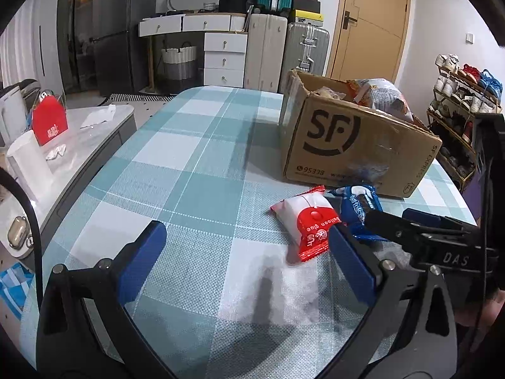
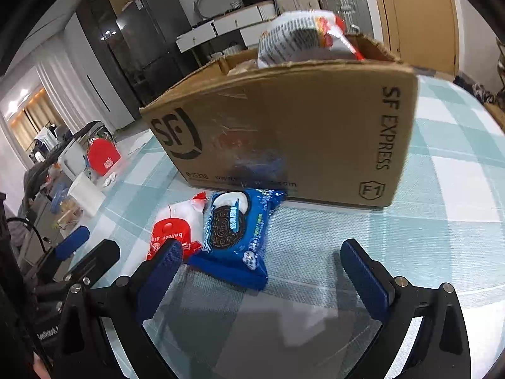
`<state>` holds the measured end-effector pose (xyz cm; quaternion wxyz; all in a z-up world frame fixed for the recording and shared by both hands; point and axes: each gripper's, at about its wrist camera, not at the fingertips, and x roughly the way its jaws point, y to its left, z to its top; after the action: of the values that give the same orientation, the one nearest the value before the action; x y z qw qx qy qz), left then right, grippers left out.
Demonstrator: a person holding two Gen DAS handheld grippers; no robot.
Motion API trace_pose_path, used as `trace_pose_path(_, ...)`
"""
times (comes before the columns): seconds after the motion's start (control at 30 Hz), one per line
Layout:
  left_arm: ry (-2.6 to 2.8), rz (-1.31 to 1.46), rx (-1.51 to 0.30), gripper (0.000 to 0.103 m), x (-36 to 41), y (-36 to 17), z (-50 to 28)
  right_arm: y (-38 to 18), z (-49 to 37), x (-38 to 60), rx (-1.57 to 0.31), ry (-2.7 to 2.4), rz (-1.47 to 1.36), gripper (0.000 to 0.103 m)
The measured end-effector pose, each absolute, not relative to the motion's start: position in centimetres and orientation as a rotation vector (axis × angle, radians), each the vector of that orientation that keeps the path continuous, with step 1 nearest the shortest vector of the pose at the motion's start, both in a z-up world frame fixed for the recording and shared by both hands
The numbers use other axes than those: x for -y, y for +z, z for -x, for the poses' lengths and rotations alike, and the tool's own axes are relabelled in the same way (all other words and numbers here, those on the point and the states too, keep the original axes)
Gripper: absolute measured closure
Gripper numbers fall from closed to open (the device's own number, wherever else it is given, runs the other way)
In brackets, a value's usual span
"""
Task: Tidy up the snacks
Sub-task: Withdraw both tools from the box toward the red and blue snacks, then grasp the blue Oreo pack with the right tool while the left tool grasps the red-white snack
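A red-and-white snack packet (image 1: 311, 224) (image 2: 172, 230) and a blue Oreo packet (image 1: 359, 208) (image 2: 236, 230) lie side by side on the checked tablecloth, in front of a cardboard SF box (image 1: 356, 145) (image 2: 284, 126). Several snacks sit in the box, and a white bag (image 1: 385, 94) (image 2: 300, 38) sticks out above its rim. My left gripper (image 1: 246, 252) (image 2: 91, 246) is open with nothing between its fingers; its right finger is next to the red packet. My right gripper (image 2: 263, 268) (image 1: 389, 214) is open just above the table, and the Oreo packet's near end lies by its left finger.
A low grey side table (image 1: 104, 129) on the left carries a white cup (image 1: 30, 164) and a red carton (image 1: 49, 123). A shoe rack (image 1: 457, 110) stands beyond the table's right edge. Bare tablecloth (image 1: 189, 158) stretches left of the box.
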<state>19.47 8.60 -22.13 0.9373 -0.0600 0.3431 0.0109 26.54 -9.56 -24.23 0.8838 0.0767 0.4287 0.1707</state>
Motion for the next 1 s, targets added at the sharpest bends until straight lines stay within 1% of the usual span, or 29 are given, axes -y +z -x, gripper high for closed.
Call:
trace_pose_path(0.43,0.015,0.131,-0.710,0.001,-8.6,-22.5,-19.8,-25.3,-28.5,7.0,-0.919,0.305,-0.046,0.002)
trace_pose_path(0.6,0.018,0.126,-0.719,0.001,-8.5,-22.7,-19.9,-25.9,-28.7,4.7,-0.937,0.293,0.063,0.002)
trace_pose_path(0.7,0.023,0.135,-0.722,0.001,-8.7,-22.7,-20.0,-26.0,-28.7,4.2,-0.933,0.303,0.075,0.005)
trace_pose_path(0.8,0.025,0.139,-0.725,0.001,-8.8,-22.8,-20.0,-25.9,-28.6,4.2,-0.925,0.313,0.063,0.011)
trace_pose_path(0.9,0.027,0.139,-0.723,0.001,-8.8,-22.8,-20.0,-25.8,-28.4,4.0,-0.914,0.321,0.070,0.022)
trace_pose_path(0.93,0.027,0.141,-0.723,0.001,-8.9,-22.8,-20.1,-25.7,-28.2,4.2,-0.909,0.327,0.069,0.033)
trace_pose_path(0.97,0.028,0.143,-0.722,0.001,-8.9,-22.8,-20.1,-25.5,-28.1,4.3,-0.900,0.341,0.060,0.047)
trace_pose_path(1.0,0.029,0.145,-0.722,0.001,-9.0,-22.8,-20.1,-25.5,-28.1,4.3,-0.899,0.342,0.053,0.051)
